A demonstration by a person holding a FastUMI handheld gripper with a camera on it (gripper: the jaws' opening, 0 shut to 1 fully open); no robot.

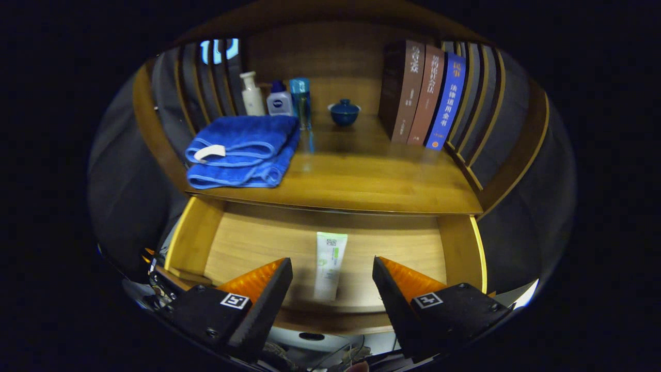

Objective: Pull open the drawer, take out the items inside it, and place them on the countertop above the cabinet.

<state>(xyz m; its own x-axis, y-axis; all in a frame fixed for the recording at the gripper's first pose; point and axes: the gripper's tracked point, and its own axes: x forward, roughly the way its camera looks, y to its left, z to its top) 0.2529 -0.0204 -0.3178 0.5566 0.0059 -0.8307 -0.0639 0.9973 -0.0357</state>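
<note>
We hold the gripper [332,274] with jaws wide, gripping nothing. The tube [329,264] lies flat in the open drawer [199,237], between the fingers. Descending off-centre risks pushing it aside; beyond, the countertop [361,175] is crowded.

Wooden countertop [361,181] bearing folded blue towel [242,150], bottles [279,98], lidded cup [344,111], upright books [423,93]

Claw [332,268]: 2 wedge fingers, square markers.
</note>
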